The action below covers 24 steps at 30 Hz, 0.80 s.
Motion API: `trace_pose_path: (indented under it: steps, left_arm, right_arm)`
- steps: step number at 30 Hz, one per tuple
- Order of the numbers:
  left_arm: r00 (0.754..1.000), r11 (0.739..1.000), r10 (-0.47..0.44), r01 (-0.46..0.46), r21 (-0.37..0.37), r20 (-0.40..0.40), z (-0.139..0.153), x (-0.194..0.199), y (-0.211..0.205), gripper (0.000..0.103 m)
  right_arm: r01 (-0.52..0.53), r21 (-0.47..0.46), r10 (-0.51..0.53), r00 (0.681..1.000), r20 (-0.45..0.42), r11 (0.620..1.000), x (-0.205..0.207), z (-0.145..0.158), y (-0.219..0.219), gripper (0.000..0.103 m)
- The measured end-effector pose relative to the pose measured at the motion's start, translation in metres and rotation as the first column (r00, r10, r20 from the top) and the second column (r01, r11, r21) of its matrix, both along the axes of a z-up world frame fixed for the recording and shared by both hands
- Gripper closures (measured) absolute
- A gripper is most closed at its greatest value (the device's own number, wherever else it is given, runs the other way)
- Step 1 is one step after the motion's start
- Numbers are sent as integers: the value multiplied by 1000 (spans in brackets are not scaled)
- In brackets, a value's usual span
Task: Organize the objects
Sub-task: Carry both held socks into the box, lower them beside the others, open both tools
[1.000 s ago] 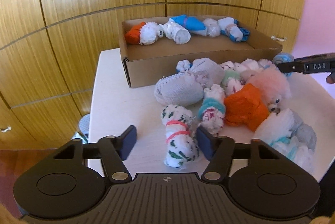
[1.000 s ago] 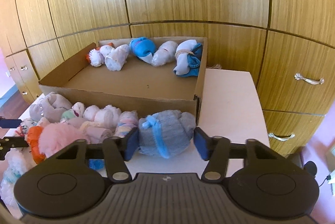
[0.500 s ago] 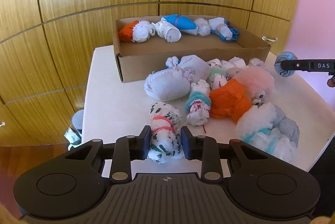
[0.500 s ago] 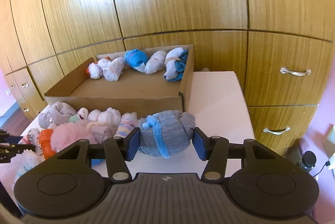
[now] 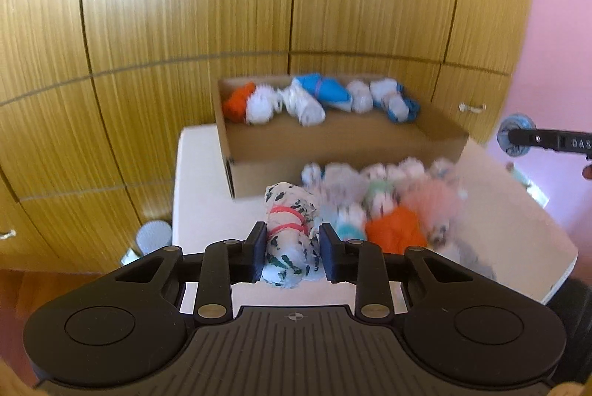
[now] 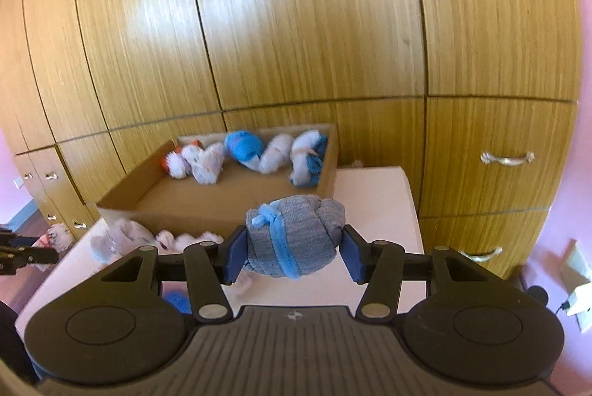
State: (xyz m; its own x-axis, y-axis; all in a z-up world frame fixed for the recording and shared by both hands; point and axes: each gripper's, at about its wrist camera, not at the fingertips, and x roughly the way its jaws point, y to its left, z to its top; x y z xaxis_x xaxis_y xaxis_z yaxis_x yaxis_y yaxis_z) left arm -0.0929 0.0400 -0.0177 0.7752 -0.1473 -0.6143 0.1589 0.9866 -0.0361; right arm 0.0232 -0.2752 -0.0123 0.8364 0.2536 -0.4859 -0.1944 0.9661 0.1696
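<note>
White sock roll with green specks and red bands (image 5: 290, 233) sits clamped in the left claw (image 5: 292, 253), raised above the white counter (image 5: 207, 189). Right claw (image 6: 292, 251) grips a grey sock bundle tied in blue (image 6: 294, 235) — both claws tilted downward toward the open cardboard box (image 5: 333, 137).

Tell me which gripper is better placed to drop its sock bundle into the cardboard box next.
Probably the right. The right gripper is shut on the grey sock bundle right at the cardboard box's near corner. The left gripper holds the white patterned bundle farther back, with loose socks nearby.
</note>
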Motion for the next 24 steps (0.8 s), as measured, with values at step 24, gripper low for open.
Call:
trace_pose_path:
  steps: [24]
  left_arm:
    - [995,999,-3,7,38,-104,5,187,-1,66]
  right_arm:
    - [-385,-245,386,921,-45,890,145,-1,157,53]
